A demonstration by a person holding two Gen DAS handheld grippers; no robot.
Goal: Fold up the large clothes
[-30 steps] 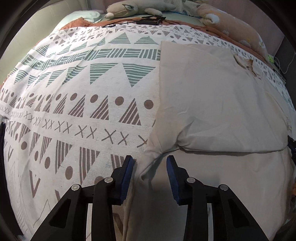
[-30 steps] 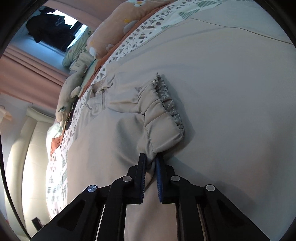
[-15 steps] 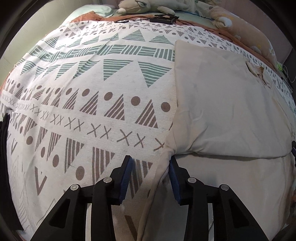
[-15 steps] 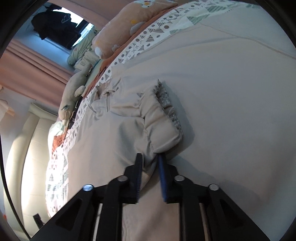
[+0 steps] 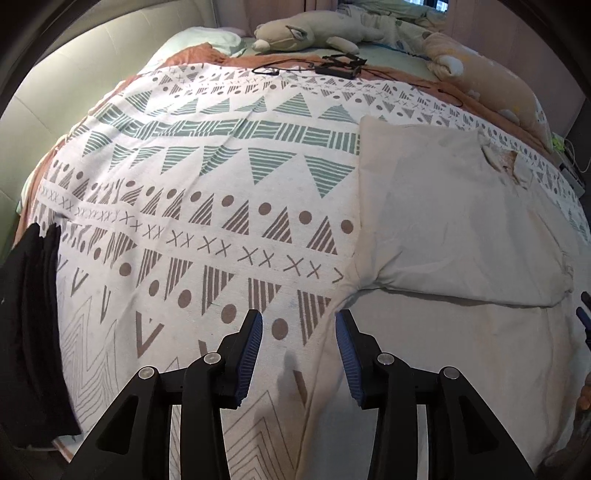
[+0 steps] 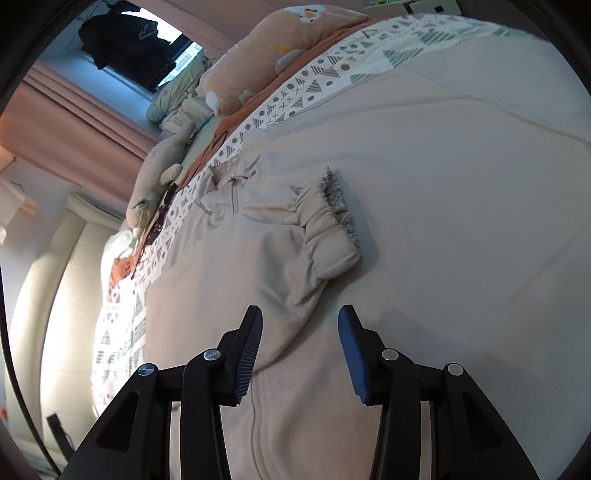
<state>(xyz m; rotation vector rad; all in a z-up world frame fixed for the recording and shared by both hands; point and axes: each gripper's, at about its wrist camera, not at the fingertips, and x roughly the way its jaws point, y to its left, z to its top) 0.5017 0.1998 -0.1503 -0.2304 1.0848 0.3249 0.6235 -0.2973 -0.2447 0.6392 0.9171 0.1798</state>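
Patterned bedspread [image 5: 221, 206], beige jacket [image 6: 424, 184] flat, sleeve [image 6: 325, 236] folded across

A patterned bedspread [image 5: 207, 229] of triangles, dots and crosses covered the bed. Near its head lay a pale plush animal [image 5: 306, 35] and an orange one [image 5: 491, 92] — black cables [image 5: 340, 66] between them.

My left wrist view looks steeply down over the patterned bedspread [image 5: 207, 206], close above the bed. My right wrist view sits rolled sideways, close over the beige jacket [image 6: 424, 206]. Both share that jacket [image 5: 443, 221].
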